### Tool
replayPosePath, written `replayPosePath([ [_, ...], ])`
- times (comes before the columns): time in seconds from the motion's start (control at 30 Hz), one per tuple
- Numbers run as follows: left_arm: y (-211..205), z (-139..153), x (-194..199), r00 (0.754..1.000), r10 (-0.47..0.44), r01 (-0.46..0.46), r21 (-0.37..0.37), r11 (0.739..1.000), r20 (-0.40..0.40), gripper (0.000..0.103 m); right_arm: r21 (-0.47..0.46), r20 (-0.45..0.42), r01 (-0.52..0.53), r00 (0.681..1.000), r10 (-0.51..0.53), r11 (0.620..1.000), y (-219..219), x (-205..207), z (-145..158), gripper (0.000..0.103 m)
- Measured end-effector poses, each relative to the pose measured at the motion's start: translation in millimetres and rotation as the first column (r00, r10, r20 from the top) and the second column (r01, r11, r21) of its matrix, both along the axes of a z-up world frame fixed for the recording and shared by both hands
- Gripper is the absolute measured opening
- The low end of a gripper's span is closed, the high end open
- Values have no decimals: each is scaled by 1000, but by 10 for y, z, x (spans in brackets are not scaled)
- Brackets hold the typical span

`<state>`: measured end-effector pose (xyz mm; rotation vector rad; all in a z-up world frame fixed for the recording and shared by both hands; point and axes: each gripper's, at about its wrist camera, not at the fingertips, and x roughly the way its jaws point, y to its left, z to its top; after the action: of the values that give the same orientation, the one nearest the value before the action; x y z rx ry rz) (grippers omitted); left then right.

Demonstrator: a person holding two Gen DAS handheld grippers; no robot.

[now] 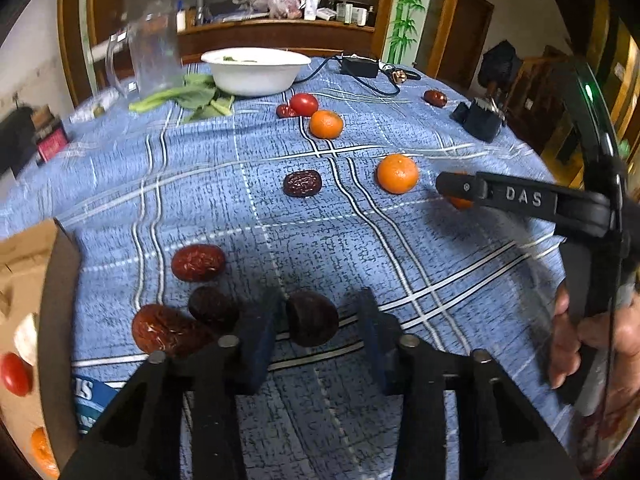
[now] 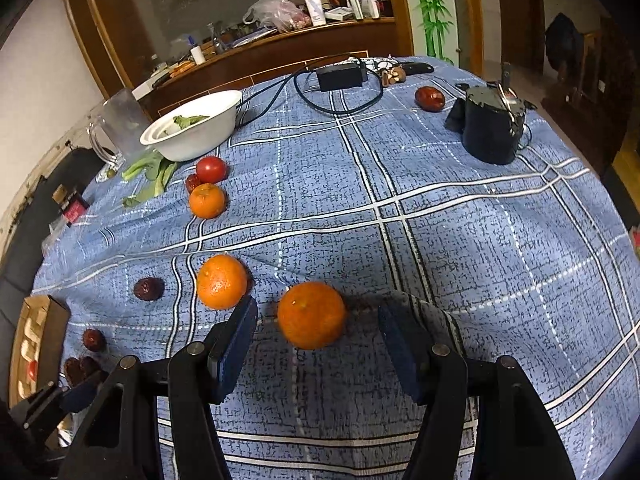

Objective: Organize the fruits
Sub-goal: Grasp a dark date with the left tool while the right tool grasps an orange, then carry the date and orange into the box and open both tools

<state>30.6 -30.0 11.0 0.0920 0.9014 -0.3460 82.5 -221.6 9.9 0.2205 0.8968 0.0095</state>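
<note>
We see bare cloth (image 2: 460, 240) ahead of our right jaws; another orange (image 2: 222, 282) sits just left of them.

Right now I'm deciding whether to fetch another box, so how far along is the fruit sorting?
Early. Done: the cardboard box already shows a tomato and an orange. In hand: nothing gripped; the open left gripper straddles a dark date, and the open right gripper brackets an orange. Left: two more oranges, a loose tomato and several dates on the tablecloth.
</note>
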Motion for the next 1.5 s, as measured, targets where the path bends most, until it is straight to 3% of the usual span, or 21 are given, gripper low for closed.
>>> replayPosePath([
  [0.07, 7, 4, -21, 1000, -11, 11, -10, 1000, 6, 21, -29, 3, -5, 1000, 5, 1000, 40, 0, -6, 66],
  [0.1, 13, 9, -39, 1000, -18, 18, -16, 1000, 9, 21, -34, 5, -9, 1000, 9, 999, 47, 3, -8, 58],
  [0.13, 18, 16, -57, 1000, -22, 22, -18, 1000, 16, 21, -38, 8, -15, 1000, 15, 999, 60, -2, -6, 44],
  [0.2, 39, 45, -99, 999, -28, 29, -31, 999, 38, 21, -41, 13, -24, 1000, 25, 999, 70, -5, -11, 36],
  [0.43, 142, 71, -79, 999, -30, 34, -115, 993, 38, 21, 38, 60, 12, 998, -14, 999, -75, -84, 21, 35],
  [0.57, 163, 188, -181, 996, -27, 38, -140, 989, 82, 21, 47, 66, 42, 997, -46, 998, -87, -181, 86, 35],
  [0.7, 212, 366, -435, 989, -32, 53, -149, 987, 141, 21, 76, 101, 8, 995, -15, 997, 29, -486, 291, 35],
  [0.87, 484, 567, -810, 991, -5, 33, -212, 977, 131, 21, 67, 142, -66, 988, 56, 996, 297, -879, 553, 35],
  [1.03, 1086, 801, -1087, 987, 99, -64, -261, 963, 126, 21, 72, 163, -167, 975, 153, 983, 736, -1182, 778, 36],
  [1.2, 1926, 919, -1286, 956, 265, -230, -242, 943, 124, 21, 62, 175, -302, 942, 288, 951, 1378, -1405, 971, 36],
  [1.37, 2599, 756, -1266, 921, 385, -368, -200, 908, 55, 21, 99, 143, -443, 892, 428, 891, 2148, -1451, 960, 36],
  [1.5, 2947, 580, -1192, 896, 444, -437, -157, 886, 13, 22, 74, 109, -524, 850, 515, 849, 2736, -1419, 840, 36],
])
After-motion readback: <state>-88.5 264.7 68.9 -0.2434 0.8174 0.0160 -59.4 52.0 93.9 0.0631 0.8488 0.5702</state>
